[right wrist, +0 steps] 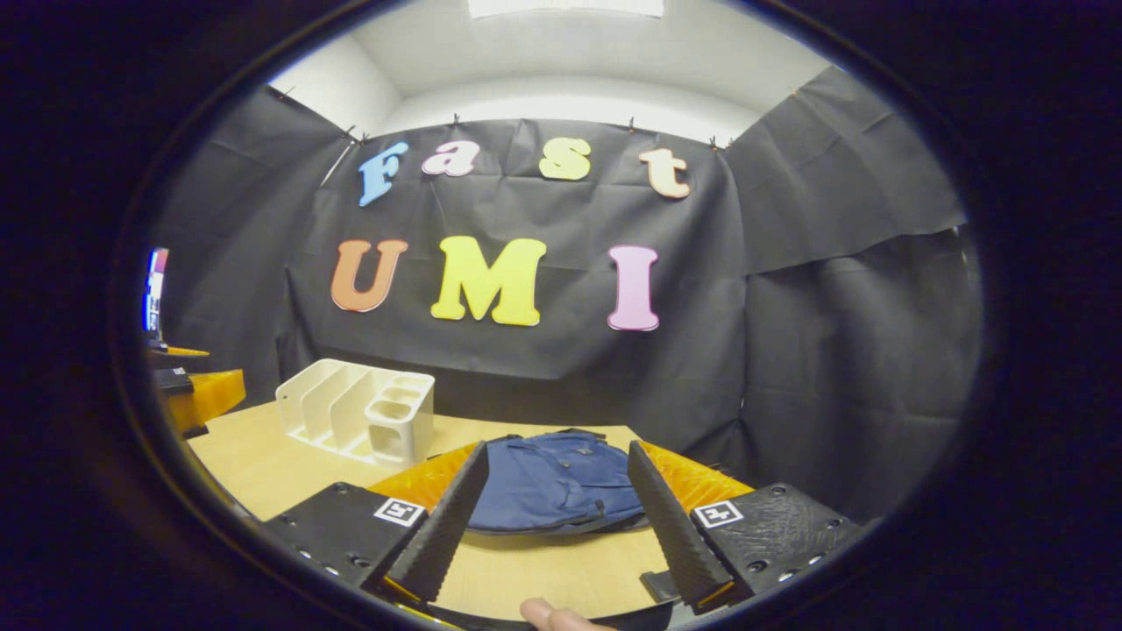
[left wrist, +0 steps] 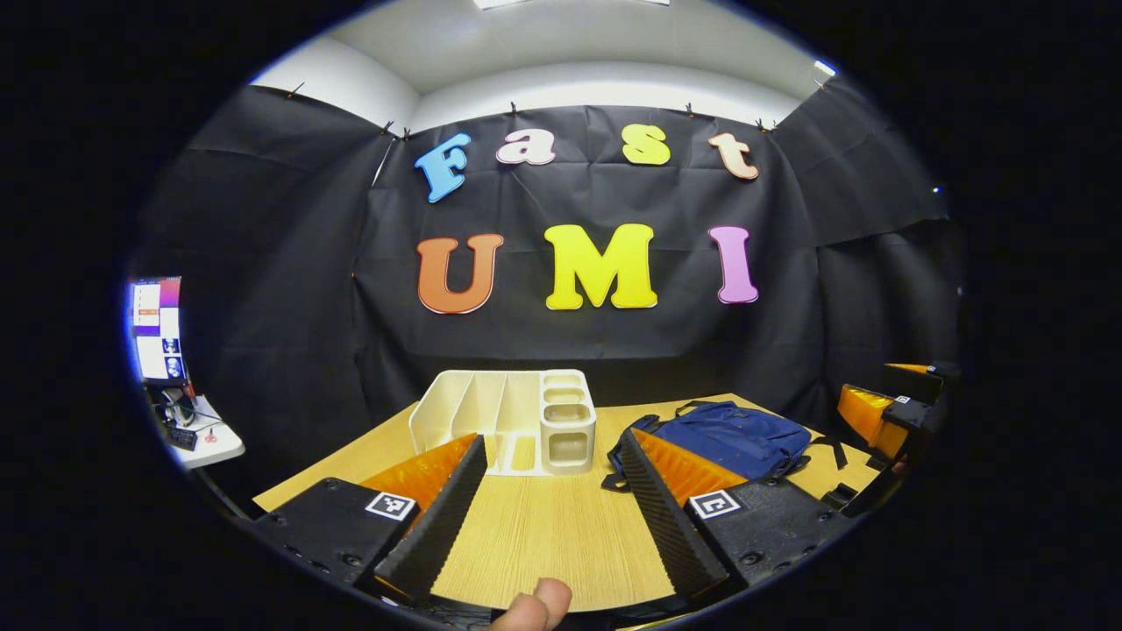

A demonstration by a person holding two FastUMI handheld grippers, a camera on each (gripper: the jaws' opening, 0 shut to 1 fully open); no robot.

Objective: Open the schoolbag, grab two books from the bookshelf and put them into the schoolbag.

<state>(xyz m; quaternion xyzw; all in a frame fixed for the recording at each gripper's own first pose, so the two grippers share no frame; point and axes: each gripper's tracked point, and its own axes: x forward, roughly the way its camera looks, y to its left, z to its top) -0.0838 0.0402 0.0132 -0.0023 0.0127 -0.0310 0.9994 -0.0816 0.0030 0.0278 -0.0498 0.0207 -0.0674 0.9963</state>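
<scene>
- Currently both tools hover above the counter [left wrist: 543, 535]: left hand-held gripper [left wrist: 561, 499] released, jaws wide, holding nothing; right hand-held gripper [right wrist: 548, 508] likewise released, aimed at the schoolbag [right wrist: 557, 482].
- Schoolbag lies flat on the counter, looks closed; white bookshelf [left wrist: 517, 421] just beside it, slots look bare, no books seen.
- Fits either bag not opened and books elsewhere, or books packed and bag closed again, so step unclear.
- Zipper pull too small to find; bag inside hidden; bookshelf's far slots partly hidden by dividers.

Left gripper [left wrist: 561, 464] and right gripper [right wrist: 554, 469] both held level, fingers spread wide apart, gripping nothing
</scene>
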